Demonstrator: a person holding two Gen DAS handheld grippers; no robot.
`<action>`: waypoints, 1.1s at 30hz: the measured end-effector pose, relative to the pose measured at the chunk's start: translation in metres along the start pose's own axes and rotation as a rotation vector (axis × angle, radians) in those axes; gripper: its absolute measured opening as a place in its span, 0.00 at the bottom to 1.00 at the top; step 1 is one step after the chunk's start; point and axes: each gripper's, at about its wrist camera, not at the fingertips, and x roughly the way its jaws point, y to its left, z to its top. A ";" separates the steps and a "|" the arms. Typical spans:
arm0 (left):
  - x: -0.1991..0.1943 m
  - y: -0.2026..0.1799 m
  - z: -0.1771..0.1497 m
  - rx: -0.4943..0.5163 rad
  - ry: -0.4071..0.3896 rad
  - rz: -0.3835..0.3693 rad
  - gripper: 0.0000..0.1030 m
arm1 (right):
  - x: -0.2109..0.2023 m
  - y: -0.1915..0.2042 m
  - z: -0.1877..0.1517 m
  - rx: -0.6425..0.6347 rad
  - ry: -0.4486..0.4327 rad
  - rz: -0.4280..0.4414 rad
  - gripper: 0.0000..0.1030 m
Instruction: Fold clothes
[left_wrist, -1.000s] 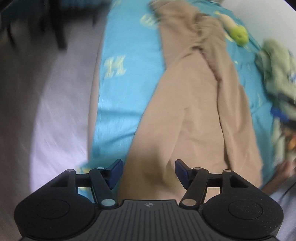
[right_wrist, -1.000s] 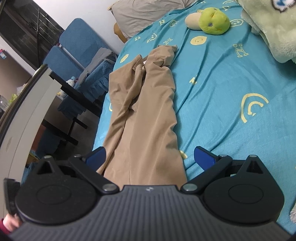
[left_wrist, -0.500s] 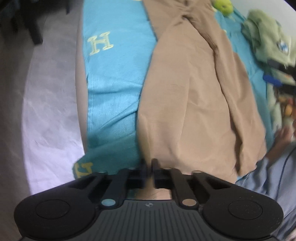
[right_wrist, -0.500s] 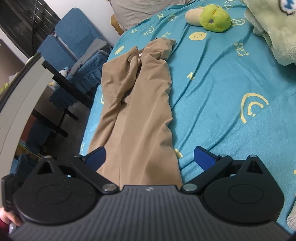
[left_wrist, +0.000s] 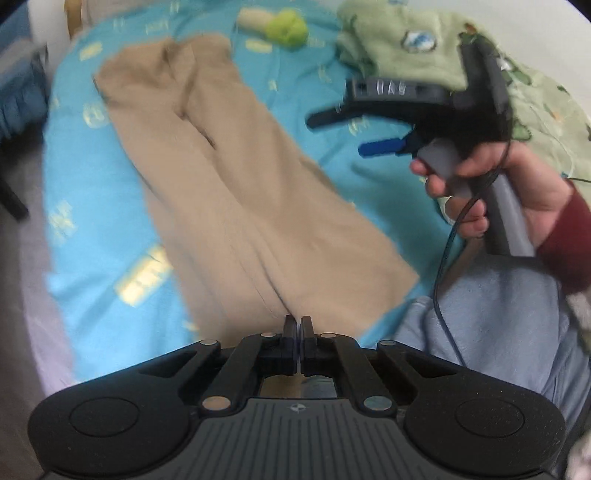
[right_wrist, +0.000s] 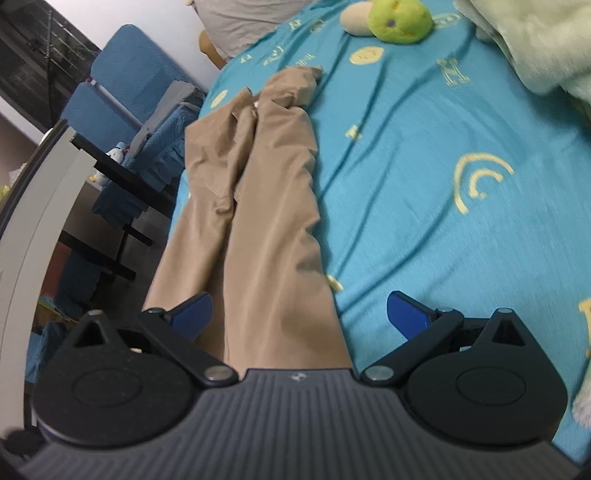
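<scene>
Tan trousers (left_wrist: 236, 192) lie lengthwise on a blue bed sheet (left_wrist: 85, 206), legs side by side; they also show in the right wrist view (right_wrist: 266, 229). My left gripper (left_wrist: 298, 325) is shut on the near end of the trousers at the bed's front edge. My right gripper (right_wrist: 299, 314) is open, its blue pads on either side of the trousers' near end, hovering above it. The right gripper also shows in the left wrist view (left_wrist: 380, 147), held in a hand above the sheet to the right of the trousers.
A green and beige plush toy (right_wrist: 391, 18) lies at the far end of the bed. A pale green blanket (left_wrist: 436, 62) is heaped at the right. A blue chair (right_wrist: 122, 96) and a dark desk (right_wrist: 110, 173) stand left of the bed.
My left gripper closed on the trousers' near end, then swung right so the right gripper came into its view. The right gripper stayed open and shifted slightly over the trousers.
</scene>
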 end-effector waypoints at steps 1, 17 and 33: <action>0.009 0.000 -0.001 -0.022 0.014 -0.006 0.05 | -0.001 -0.002 -0.002 0.009 0.010 0.004 1.00; 0.031 0.097 -0.021 -0.625 -0.094 -0.040 0.73 | 0.011 -0.016 -0.041 0.115 0.220 -0.059 1.00; 0.028 0.040 -0.032 -0.412 -0.002 0.005 0.09 | -0.019 0.054 -0.111 -0.241 0.367 -0.187 0.12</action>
